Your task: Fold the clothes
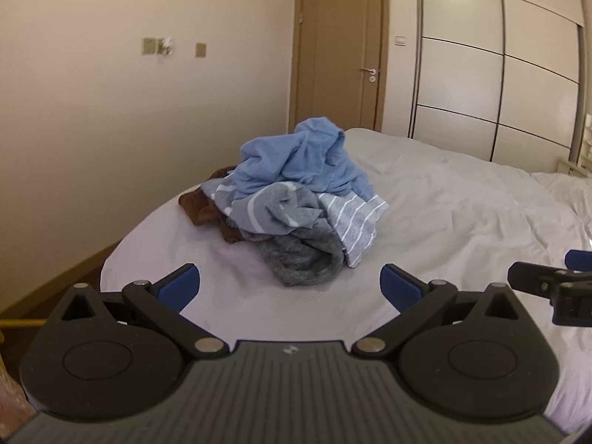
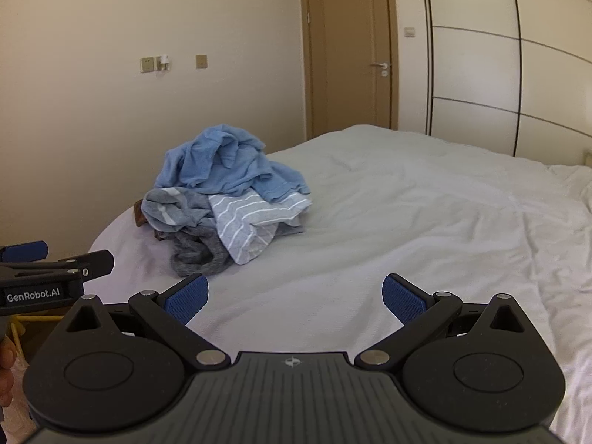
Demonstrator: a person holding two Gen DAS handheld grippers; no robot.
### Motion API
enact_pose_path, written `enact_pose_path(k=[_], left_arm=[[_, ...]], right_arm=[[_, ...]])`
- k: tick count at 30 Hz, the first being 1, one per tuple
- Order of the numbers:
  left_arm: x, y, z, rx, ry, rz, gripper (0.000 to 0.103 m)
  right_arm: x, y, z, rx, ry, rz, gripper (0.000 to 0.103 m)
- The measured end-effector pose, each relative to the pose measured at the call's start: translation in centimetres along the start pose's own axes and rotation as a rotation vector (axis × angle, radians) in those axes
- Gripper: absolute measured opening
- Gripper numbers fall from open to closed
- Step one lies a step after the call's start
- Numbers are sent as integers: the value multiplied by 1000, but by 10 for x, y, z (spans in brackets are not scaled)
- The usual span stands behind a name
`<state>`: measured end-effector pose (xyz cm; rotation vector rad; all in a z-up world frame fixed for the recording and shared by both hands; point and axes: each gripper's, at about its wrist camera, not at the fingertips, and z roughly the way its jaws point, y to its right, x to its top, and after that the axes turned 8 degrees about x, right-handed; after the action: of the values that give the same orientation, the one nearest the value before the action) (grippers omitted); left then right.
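Left gripper (image 1: 289, 285), right gripper (image 2: 295, 296) both spread wide, apparently empty, short of clothes pile (image 1: 296, 199).

Soft, even, warm-tinted indoor light; faint shadows under the clothes pile (image 1: 296, 199); strong fisheye bending with dark vignetted corners.

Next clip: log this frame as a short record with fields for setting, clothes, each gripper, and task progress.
setting: bedroom, bed with pale grey cover, closed brown wooden door, white sliding wardrobe
clothes: one crumpled pile near the bed's left edge; light blue garment on top, grey white-striped garment and dark grey knit garment beneath, brown garment at the far side
left gripper: open, empty, short of the pile
right gripper: open, empty, over bare cover
progress: nothing folded yet
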<state>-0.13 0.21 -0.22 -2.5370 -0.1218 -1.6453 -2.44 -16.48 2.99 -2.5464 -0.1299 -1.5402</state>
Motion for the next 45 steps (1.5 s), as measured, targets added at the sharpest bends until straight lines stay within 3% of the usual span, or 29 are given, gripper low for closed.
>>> enact_pose_path(k=[5, 8, 14, 23, 45], left_arm=[[-8, -7, 0, 7, -7, -27, 102], [-12, -8, 1, 16, -16, -30, 102], [-7, -4, 8, 31, -48, 12, 102], [-9, 2, 1, 26, -47, 40, 102], [-14, 2, -11, 14, -52, 72, 102]], right_arm=[[3, -11, 5, -20, -13, -22, 103], [4, -12, 24, 24, -44, -16, 103], [6, -9, 25, 67, -19, -27, 103], [8, 7, 28, 7, -39, -37, 103], [15, 2, 28, 5, -64, -26, 103]])
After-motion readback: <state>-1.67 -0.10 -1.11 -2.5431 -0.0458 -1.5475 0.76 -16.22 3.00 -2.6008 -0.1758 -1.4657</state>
